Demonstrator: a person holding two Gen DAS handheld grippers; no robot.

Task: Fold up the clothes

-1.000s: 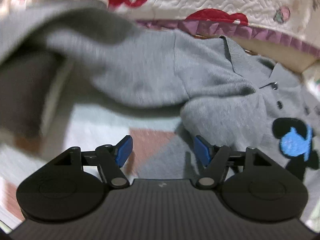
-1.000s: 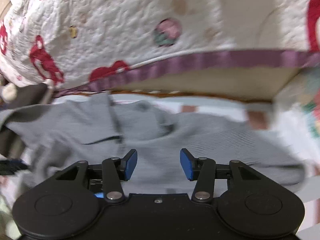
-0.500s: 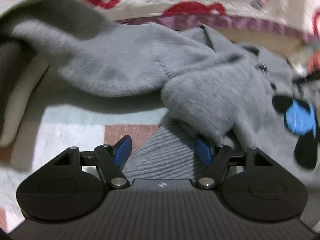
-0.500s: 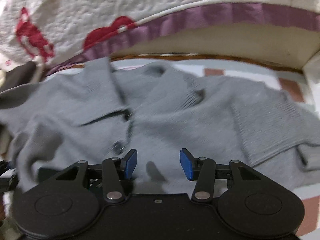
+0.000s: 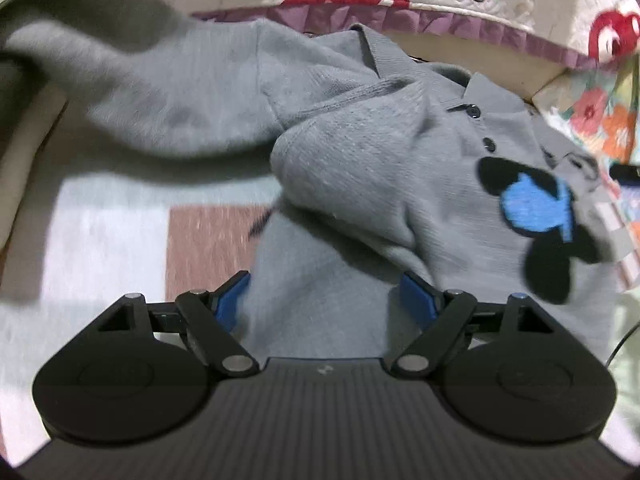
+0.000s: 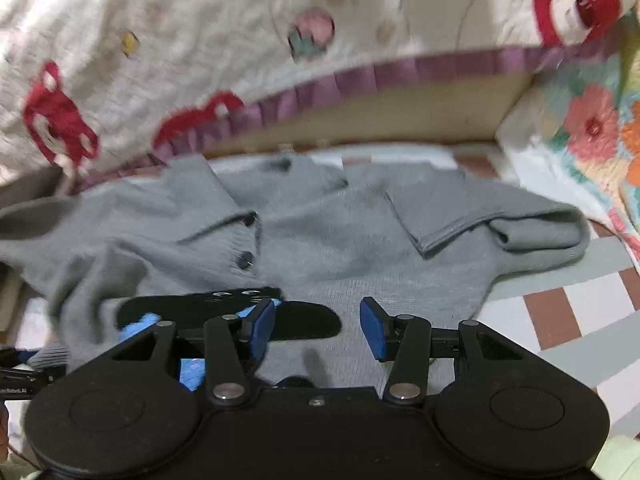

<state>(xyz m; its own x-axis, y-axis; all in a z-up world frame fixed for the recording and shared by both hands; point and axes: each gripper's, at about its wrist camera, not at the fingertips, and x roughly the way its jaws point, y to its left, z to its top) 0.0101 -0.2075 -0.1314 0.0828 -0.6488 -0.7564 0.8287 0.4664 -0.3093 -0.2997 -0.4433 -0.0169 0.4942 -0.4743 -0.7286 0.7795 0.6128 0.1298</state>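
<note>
A grey knit polo sweater [image 5: 360,160] with dark buttons and a black and blue motif [image 5: 532,208] lies crumpled on a checked mat. My left gripper [image 5: 326,296] hovers low over a ribbed grey part of it. Its jaws are opening, cloth lies between the blue pads [image 5: 234,298], and they do not press on it. One sleeve [image 5: 120,64] trails off to the upper left. In the right wrist view the sweater [image 6: 328,232] is spread out, its other sleeve [image 6: 520,224] folded at the right. My right gripper [image 6: 317,328] stands open above the motif [image 6: 304,320], holding nothing.
A white quilt [image 6: 200,40] with red figures and a purple trim hangs behind the sweater. A floral cloth [image 6: 592,128] lies at the right. The checked mat [image 6: 560,312] in brown, white and pale green shows around the garment. A beige object [image 5: 24,152] sits at the far left.
The left jaws have widened and the left gripper has moved in over the sweater's ribbed part. The right gripper has swung across the sweater and now sits over the motif.
</note>
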